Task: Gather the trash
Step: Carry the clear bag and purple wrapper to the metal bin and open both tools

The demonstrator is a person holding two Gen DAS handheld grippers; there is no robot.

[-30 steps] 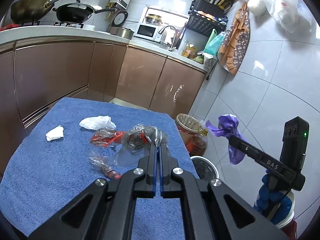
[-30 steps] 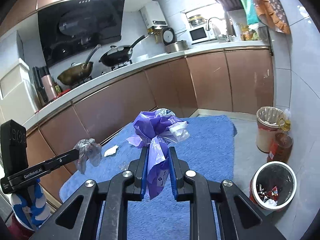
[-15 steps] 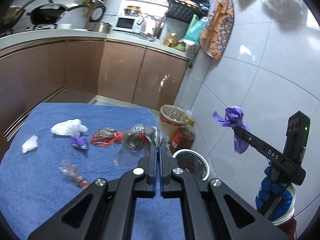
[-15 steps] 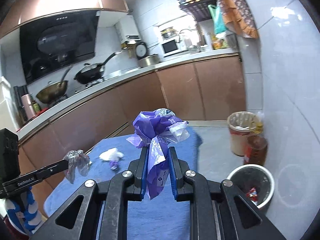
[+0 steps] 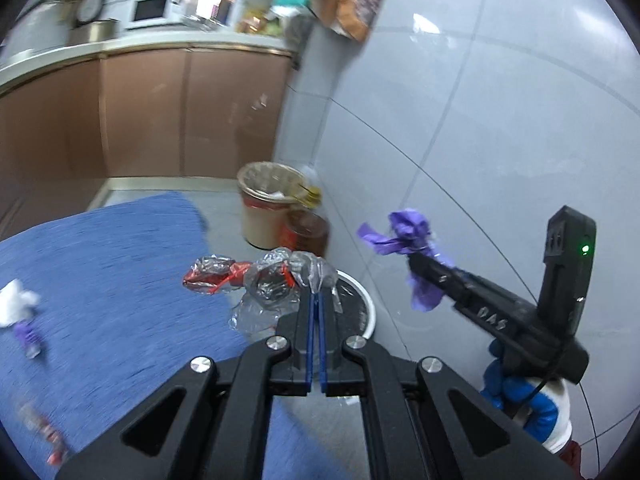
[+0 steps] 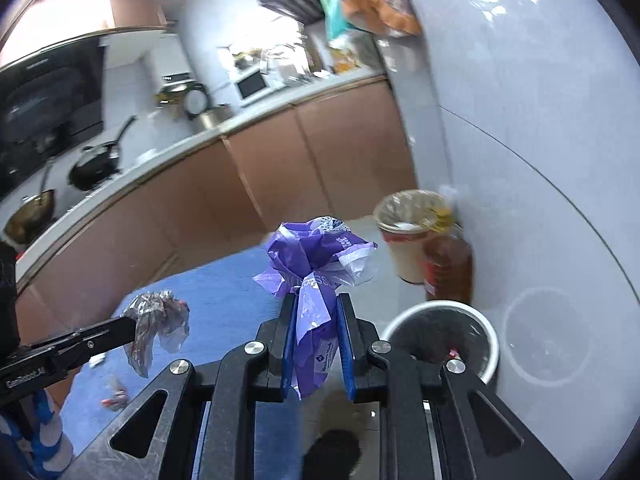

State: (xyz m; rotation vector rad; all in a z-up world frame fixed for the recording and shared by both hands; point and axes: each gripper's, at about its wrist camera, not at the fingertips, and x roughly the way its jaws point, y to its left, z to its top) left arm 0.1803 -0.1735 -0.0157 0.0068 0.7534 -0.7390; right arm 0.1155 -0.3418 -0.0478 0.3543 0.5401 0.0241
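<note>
My left gripper is shut on a crumpled clear and red plastic wrapper and holds it in the air over the near rim of the white trash bin. It also shows in the right wrist view. My right gripper is shut on a crumpled purple plastic bag, held up just left of the white trash bin. The purple bag also shows in the left wrist view, to the right of the bin.
A blue towel covers the table, with a white tissue, a small purple scrap and a red wrapper on it. A beige lined bin and an oil bottle stand by the tiled wall.
Both grippers have swung right, away from the table and toward the white bin by the wall, each still holding its piece of trash.
</note>
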